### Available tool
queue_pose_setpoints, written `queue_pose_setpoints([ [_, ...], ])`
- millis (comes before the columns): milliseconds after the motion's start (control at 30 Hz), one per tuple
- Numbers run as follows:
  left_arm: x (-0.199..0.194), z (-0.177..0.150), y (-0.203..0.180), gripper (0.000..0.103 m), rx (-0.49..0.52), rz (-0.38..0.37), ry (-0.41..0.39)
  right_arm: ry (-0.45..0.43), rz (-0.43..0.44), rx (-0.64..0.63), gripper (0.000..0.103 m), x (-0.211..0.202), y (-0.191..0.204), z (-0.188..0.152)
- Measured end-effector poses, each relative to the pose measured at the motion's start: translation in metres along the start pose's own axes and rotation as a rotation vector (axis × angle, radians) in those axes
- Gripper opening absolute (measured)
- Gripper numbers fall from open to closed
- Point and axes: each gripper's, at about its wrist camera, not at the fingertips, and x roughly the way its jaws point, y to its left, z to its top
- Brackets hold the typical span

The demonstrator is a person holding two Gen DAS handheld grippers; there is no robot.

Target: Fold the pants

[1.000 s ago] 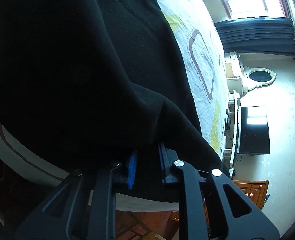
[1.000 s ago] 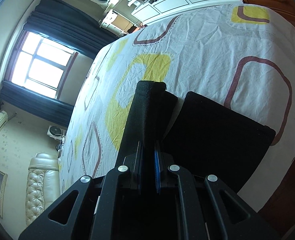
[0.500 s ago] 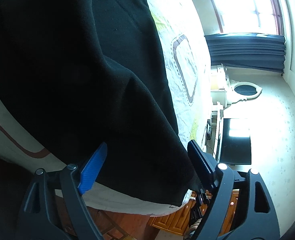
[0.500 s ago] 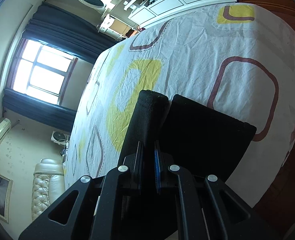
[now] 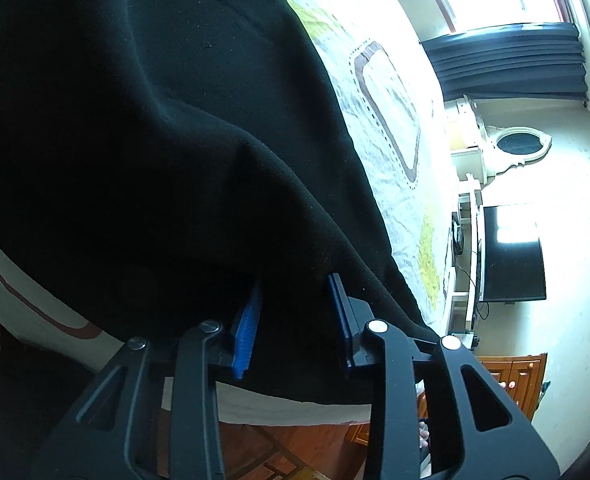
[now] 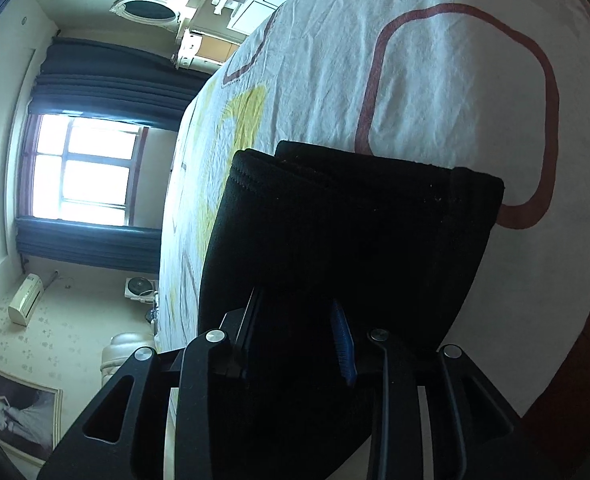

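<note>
On the patterned white bedsheet (image 6: 435,92): we see black fleece pants (image 6: 355,232) folded.
Left gripper (image 5: 295,320) jaws closing, right gripper (image 6: 295,328) jaws opening; both part-spread astride fabric, grip unclear.

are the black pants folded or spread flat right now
Folded: in the right wrist view the black pants lie doubled on the bedsheet, stacked hemmed edges on top.

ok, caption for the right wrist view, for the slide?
Right gripper, jaws just opening, straddles the folded black fleece pants lying on the white patterned bedsheet.
</note>
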Motion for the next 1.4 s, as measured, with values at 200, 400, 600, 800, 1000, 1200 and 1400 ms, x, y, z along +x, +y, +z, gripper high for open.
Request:
queue_pose_setpoints([
  [200,-0.007,-0.002,-0.011,0.017,0.063,0.001,0.003,-0.05,0.026,-0.061,0.006,-0.018,0.015,0.0],
  [400,-0.019,-0.015,-0.013,0.017,0.143,0.013,0.027,-0.086,0.017,-0.093,0.006,-0.052,0.015,-0.003],
  [600,-0.008,-0.02,-0.005,0.017,0.173,0.047,0.078,-0.067,-0.07,-0.037,0.006,-0.045,-0.026,-0.006],
  [800,-0.002,-0.03,-0.008,0.017,0.222,0.042,0.133,-0.095,-0.055,-0.012,0.006,-0.044,-0.032,0.002],
  [1000,-0.018,-0.029,0.008,0.017,0.212,0.013,0.16,-0.088,-0.007,0.042,0.008,-0.056,-0.051,0.011],
  [1200,-0.061,0.002,0.034,0.028,0.221,-0.034,0.015,-0.116,-0.035,0.054,0.037,-0.071,-0.056,-0.01],
  [1400,-0.071,0.025,0.069,0.035,0.097,-0.025,-0.04,0.15,0.084,0.029,0.037,-0.032,-0.03,-0.086],
])
